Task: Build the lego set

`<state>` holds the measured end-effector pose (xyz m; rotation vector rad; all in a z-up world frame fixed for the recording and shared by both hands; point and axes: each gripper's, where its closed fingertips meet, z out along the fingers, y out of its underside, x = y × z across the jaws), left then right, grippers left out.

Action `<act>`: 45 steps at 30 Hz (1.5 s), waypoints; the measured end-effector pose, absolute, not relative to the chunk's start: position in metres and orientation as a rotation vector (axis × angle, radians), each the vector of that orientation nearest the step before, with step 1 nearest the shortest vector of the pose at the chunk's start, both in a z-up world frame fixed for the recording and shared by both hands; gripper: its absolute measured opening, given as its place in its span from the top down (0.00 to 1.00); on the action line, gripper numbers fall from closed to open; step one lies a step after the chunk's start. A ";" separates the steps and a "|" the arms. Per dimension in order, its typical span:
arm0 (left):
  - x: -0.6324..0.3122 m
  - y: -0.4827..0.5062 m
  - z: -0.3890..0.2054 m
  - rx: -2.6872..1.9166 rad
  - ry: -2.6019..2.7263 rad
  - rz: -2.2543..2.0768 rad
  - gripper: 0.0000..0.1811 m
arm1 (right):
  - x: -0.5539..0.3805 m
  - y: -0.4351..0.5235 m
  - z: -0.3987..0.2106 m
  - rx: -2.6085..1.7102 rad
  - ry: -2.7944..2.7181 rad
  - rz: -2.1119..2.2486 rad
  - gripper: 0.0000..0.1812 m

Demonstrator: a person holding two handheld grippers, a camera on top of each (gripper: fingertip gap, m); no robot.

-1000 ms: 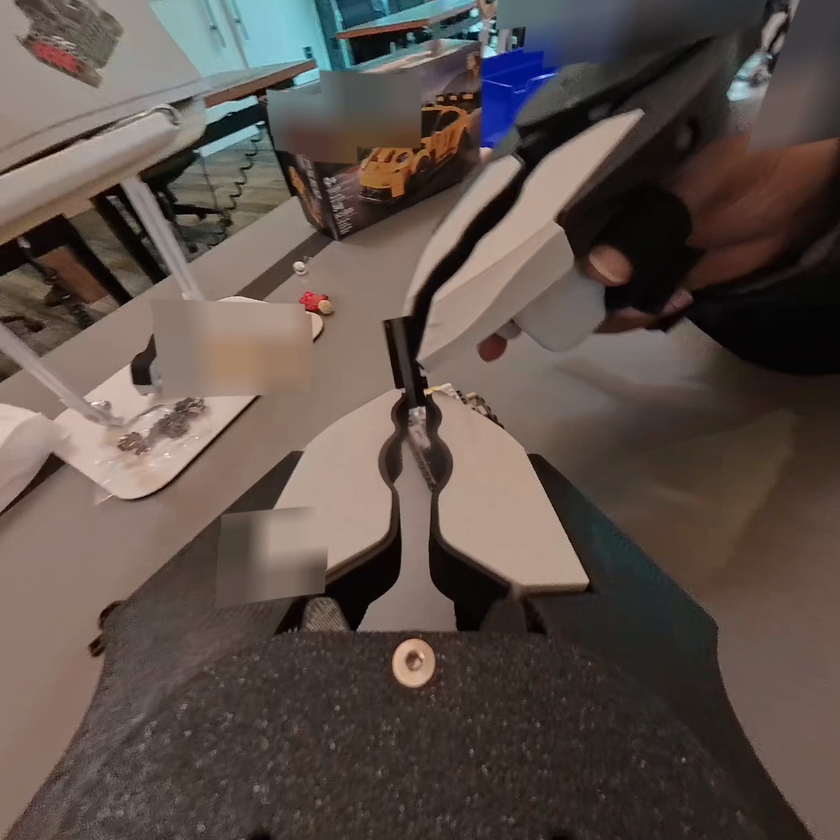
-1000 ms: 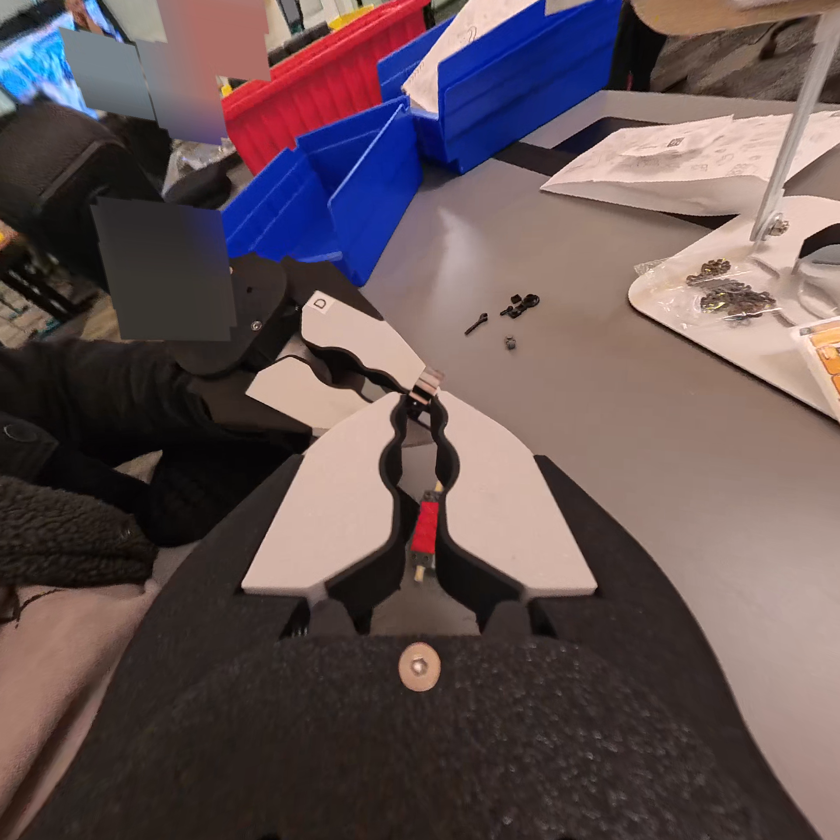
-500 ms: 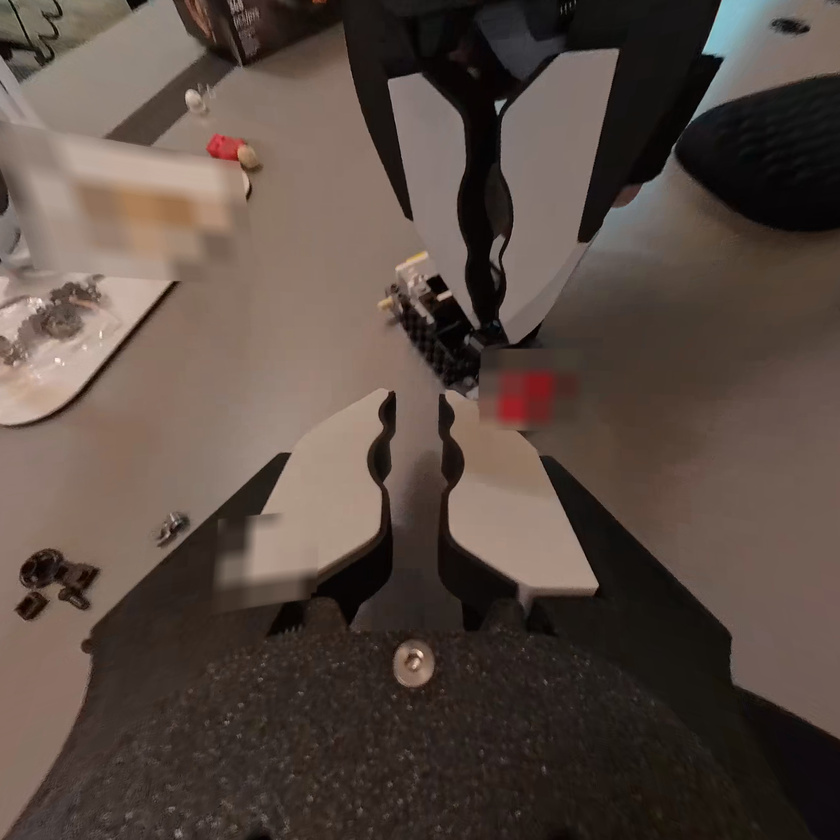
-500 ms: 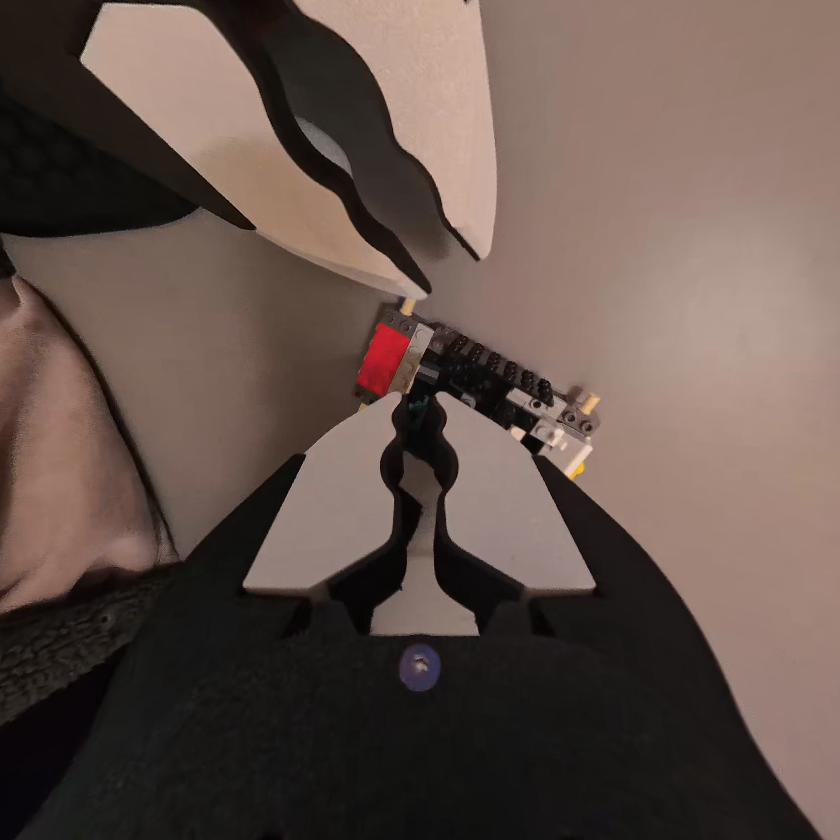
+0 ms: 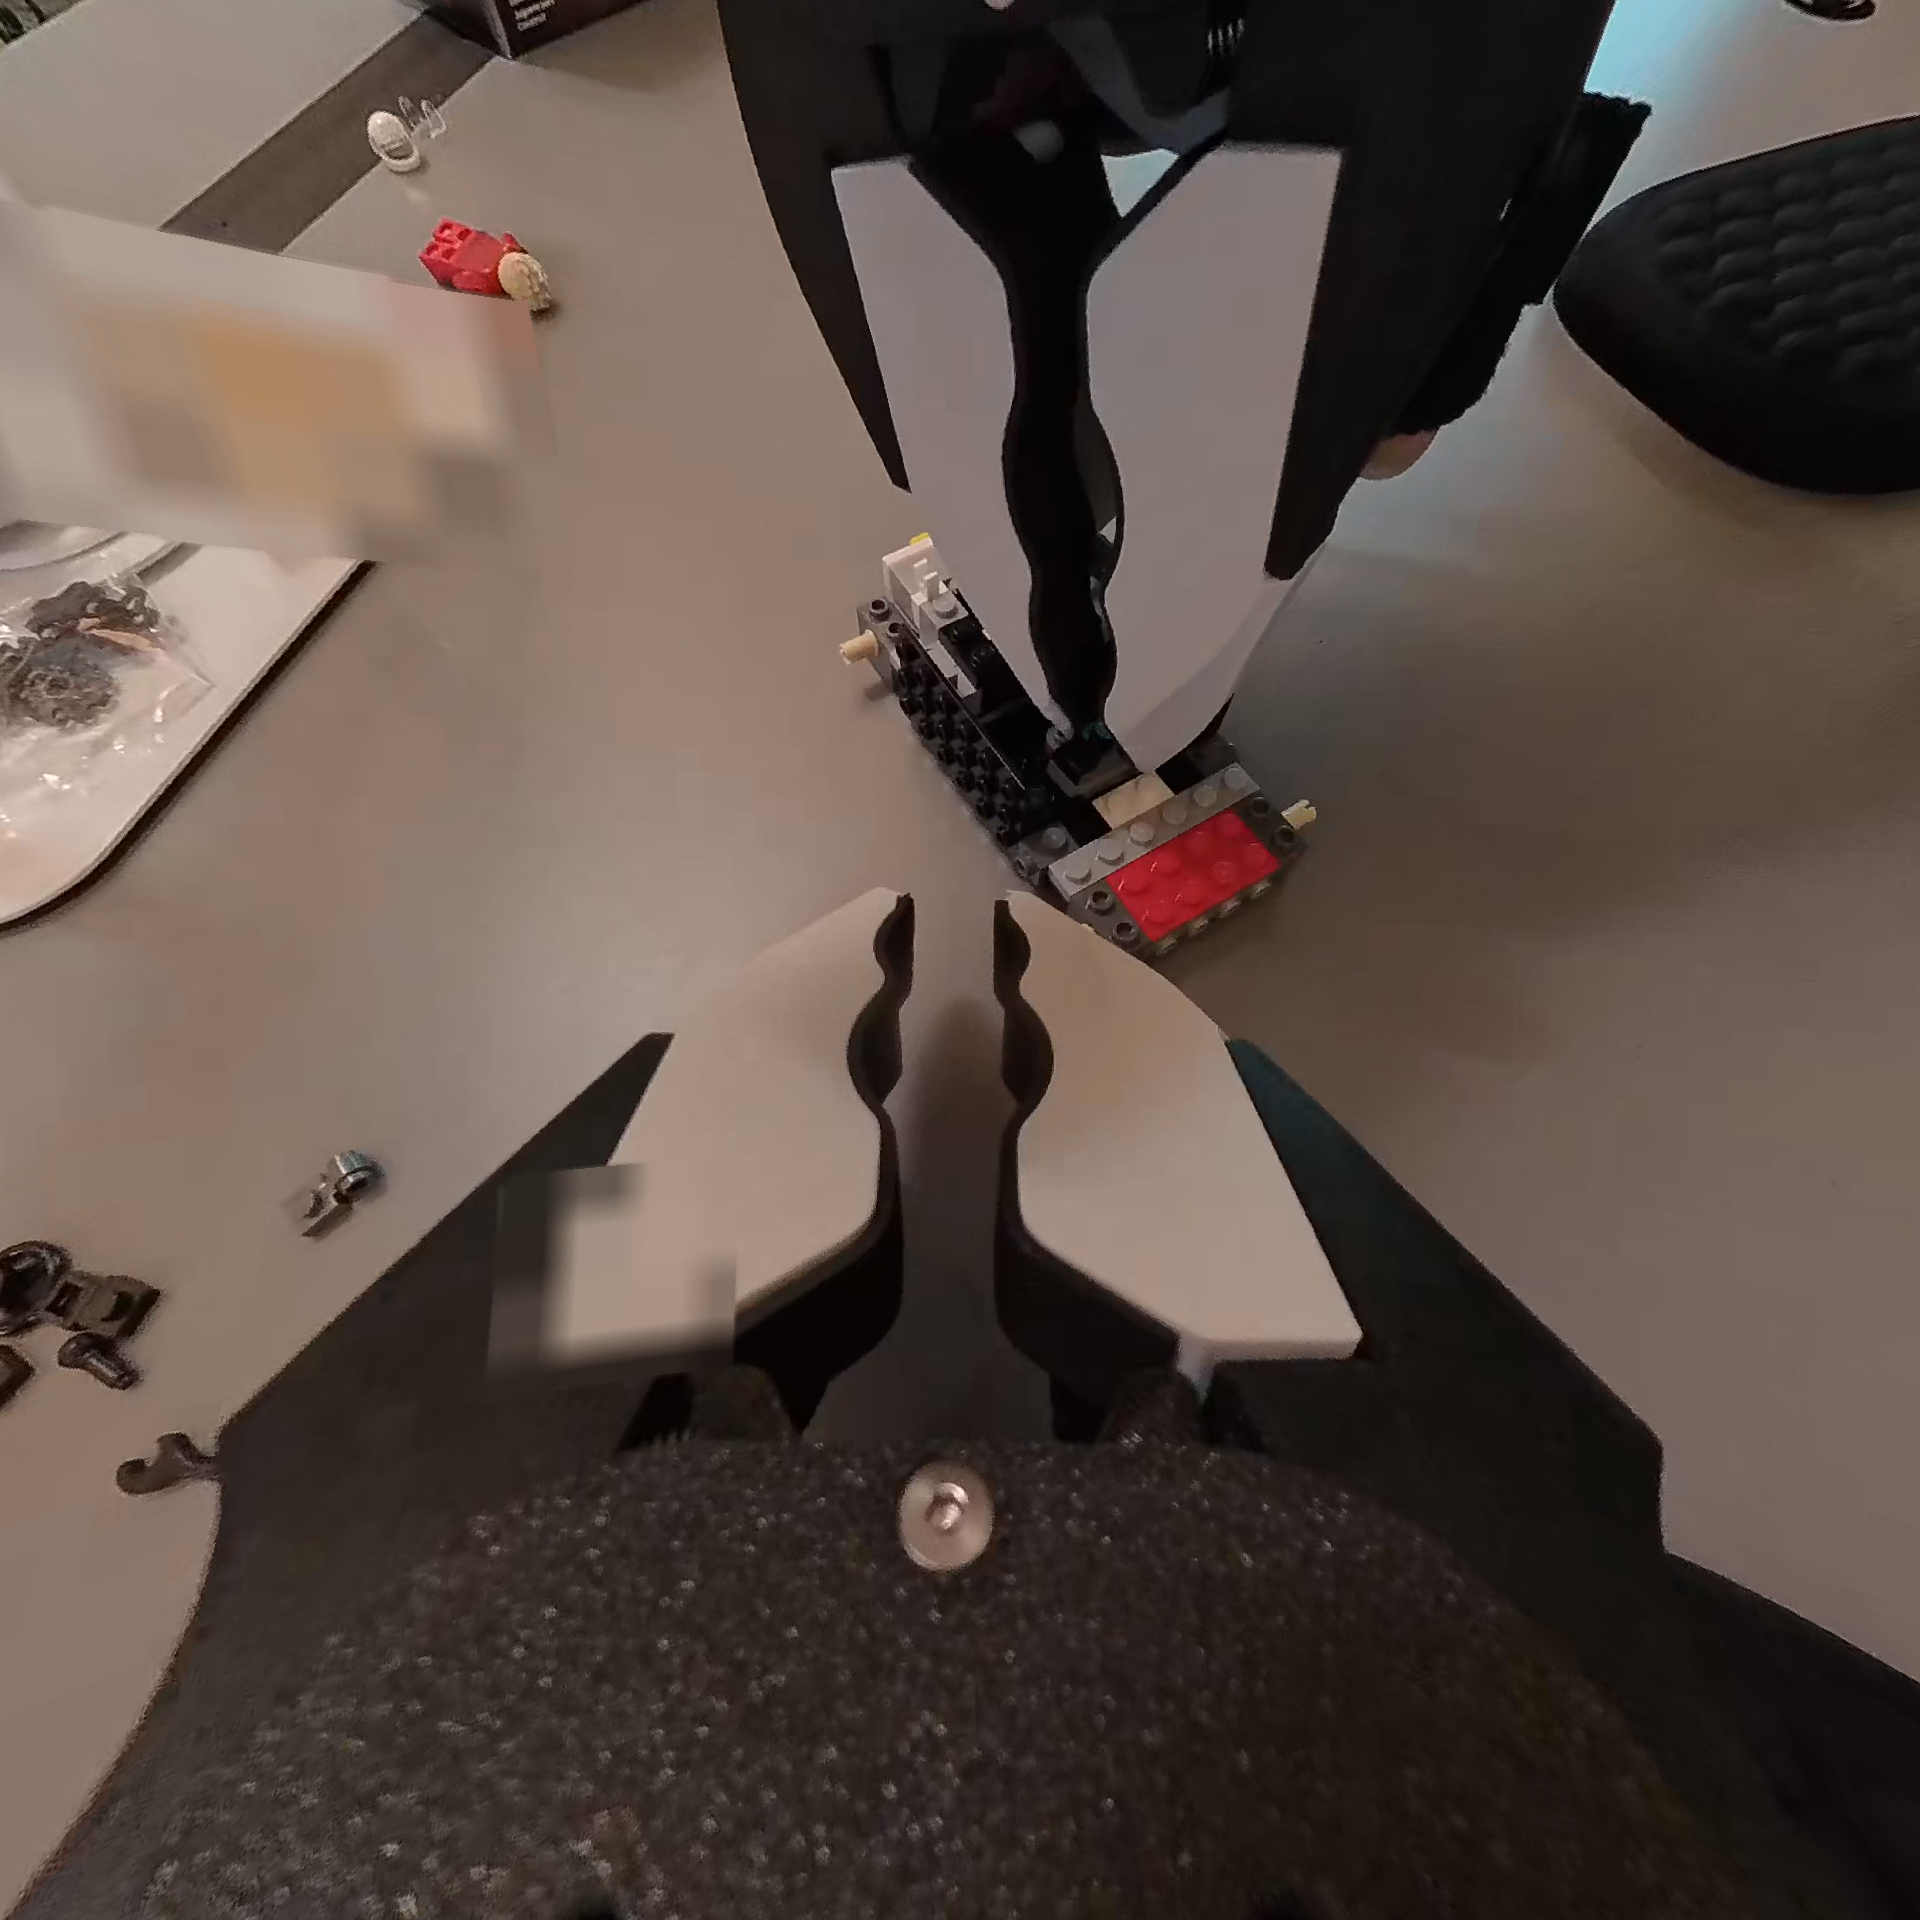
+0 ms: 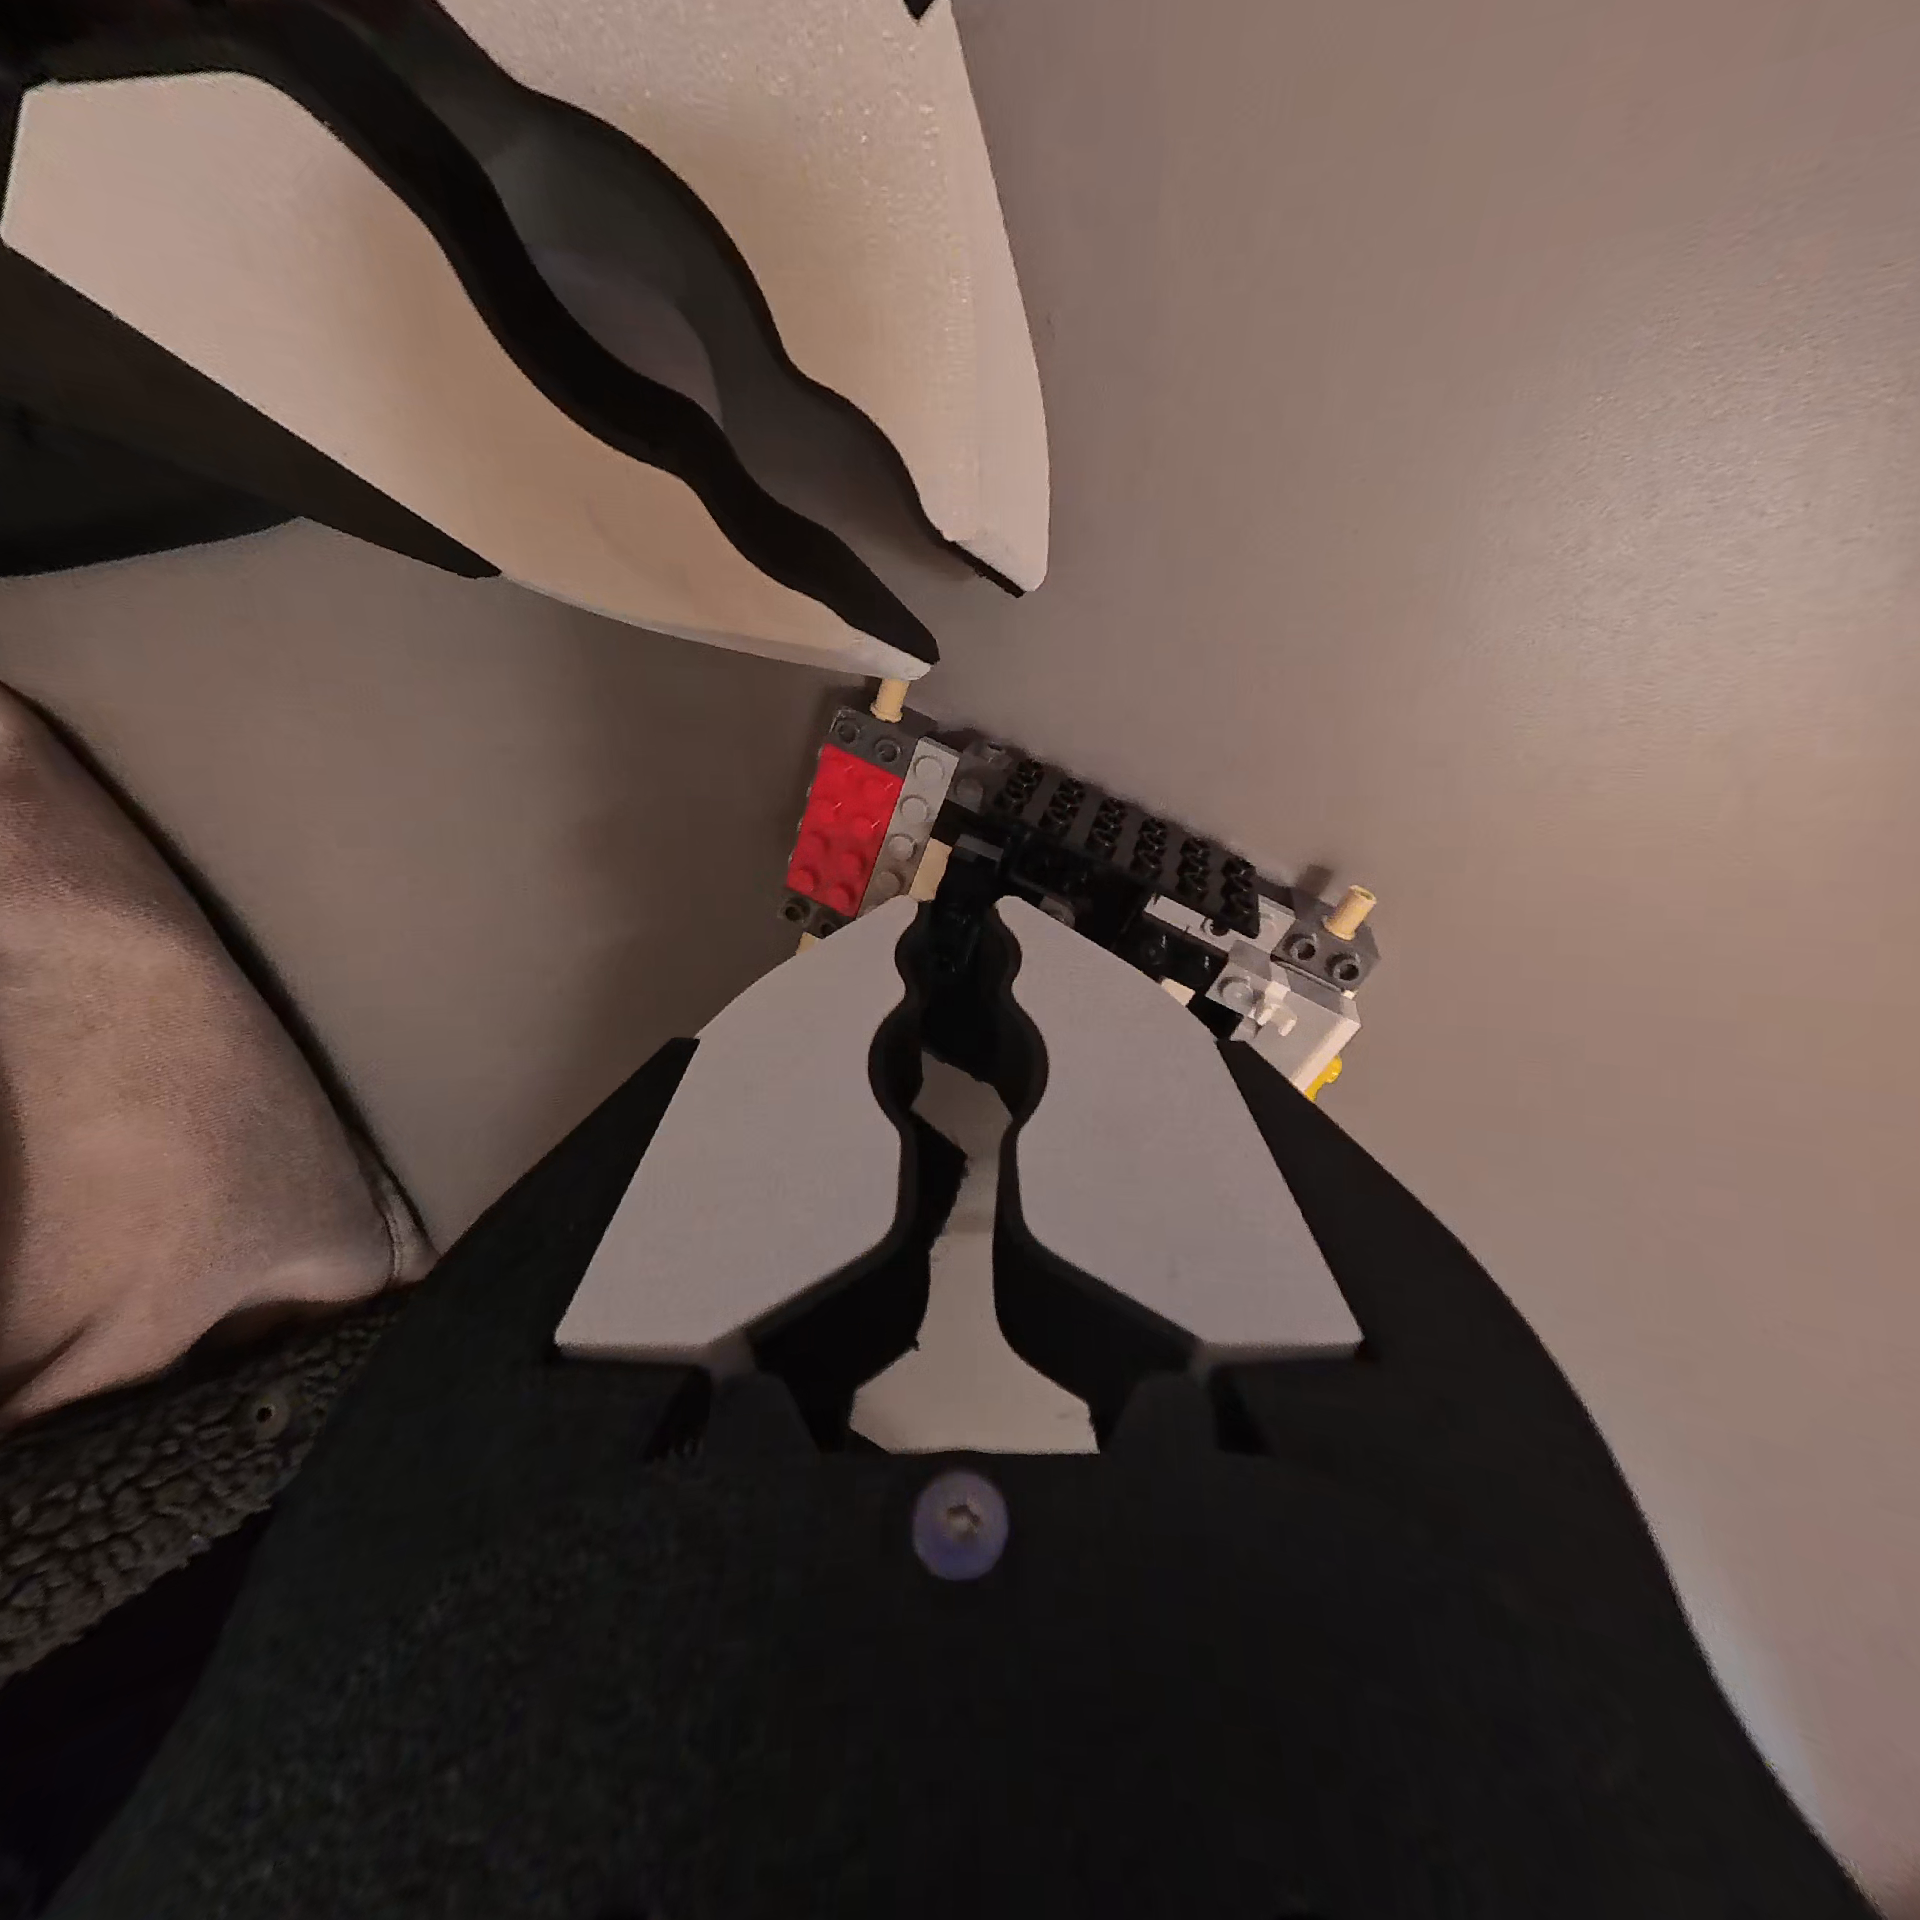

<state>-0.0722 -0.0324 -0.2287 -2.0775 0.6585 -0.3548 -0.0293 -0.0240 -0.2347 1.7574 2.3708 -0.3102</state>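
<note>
Item: long black studded lego chassis with a red plate at one end (image 5: 1081, 790), flat on the grey table (image 5: 1558, 1039). Long axis: runs away leftward from the empty, slightly parted left gripper (image 5: 951, 914), red end nearest. Right gripper (image 6: 956, 914) is nearer, pinched on a small black piece (image 6: 961, 883) at mid-chassis.

Grey table (image 5: 520, 831), lego chassis (image 5: 1081, 790), loose black parts (image 5: 73, 1309), red brick (image 5: 462, 255), white board (image 5: 156, 748) with bagged pieces.

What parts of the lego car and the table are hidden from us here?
- Left wrist view: the right gripper covers part of the lego car.
- Right wrist view: the right gripper's own fingers cover the car's near side.
- Left wrist view: a blur patch hides something above the white tray.
</note>
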 end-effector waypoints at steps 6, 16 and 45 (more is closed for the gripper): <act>-0.070 -0.033 -0.230 -2.080 0.663 -0.364 0.92 | -0.030 -0.024 -0.235 1.771 2.357 -0.319 0.95; -0.067 -0.034 -0.231 -2.081 0.678 -0.366 0.92 | -0.030 -0.024 -0.234 1.734 2.375 -0.364 0.95; -0.071 -0.029 -0.205 -1.958 0.603 -0.382 1.00 | -0.047 0.029 -0.093 1.950 3.386 -1.718 1.00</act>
